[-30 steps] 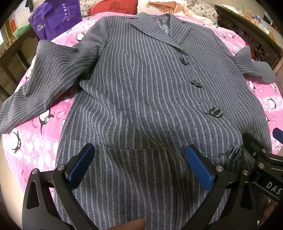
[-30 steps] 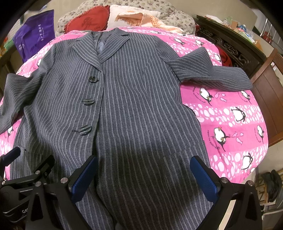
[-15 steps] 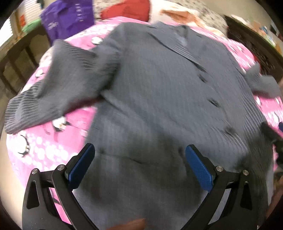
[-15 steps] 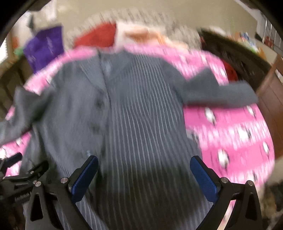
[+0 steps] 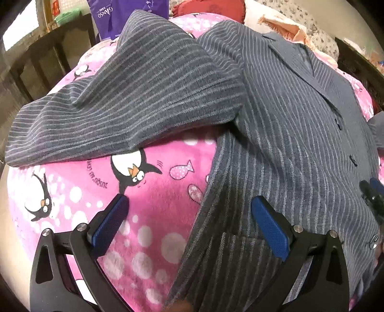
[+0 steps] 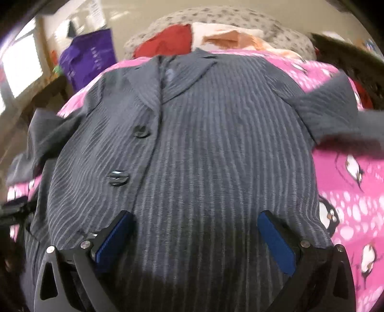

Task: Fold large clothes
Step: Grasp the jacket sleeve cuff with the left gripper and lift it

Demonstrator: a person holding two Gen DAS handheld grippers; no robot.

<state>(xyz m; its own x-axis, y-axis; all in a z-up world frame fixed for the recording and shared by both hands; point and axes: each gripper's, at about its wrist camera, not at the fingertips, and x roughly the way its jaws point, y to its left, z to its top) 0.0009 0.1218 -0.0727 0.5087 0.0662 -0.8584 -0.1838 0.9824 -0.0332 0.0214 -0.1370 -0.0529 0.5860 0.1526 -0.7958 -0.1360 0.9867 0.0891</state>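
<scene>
My left gripper (image 5: 189, 223) has its jaws spread wide, nothing between them. The side edge of the coat (image 5: 288, 134) runs up between the two pads: the 9 o'clock pad (image 5: 109, 223) sits over bare pink penguin bedspread (image 5: 72, 196), the 3 o'clock pad (image 5: 270, 230) over striped cloth, just above the pocket flap (image 5: 240, 240). Can't tell if either pad touches the fabric.

My right gripper (image 6: 195, 240) also has its jaws spread, empty, both pads over the coat's lower front panel, which lies in shadow. This view is motion-blurred.

The coat is a grey pinstripe, laid face up on the bed, collar (image 6: 187, 69) at 12 o'clock, hem toward me. Left view: one sleeve (image 5: 124, 96) spreads out from the shoulder toward 9 o'clock, rumpled and lying on the bedspread, cuff end near the bed's edge. Right view: two dark buttons (image 6: 117, 177) run down the front at 10 o'clock from my jaws, and the other sleeve (image 6: 336, 120) reaches out to 2–3 o'clock across the bedspread.

Further out: red cushion (image 6: 168, 40) and a peach cloth (image 6: 230, 36) beyond the collar at 12 o'clock, purple bag (image 5: 115, 14) at 11 o'clock in the left view, dark wooden furniture (image 5: 36, 55) at 10 o'clock off the bed. At 3 o'clock in the left view a sliver of black hardware with a blue tip shows at the frame edge — likely my right gripper, too cropped to be sure.
</scene>
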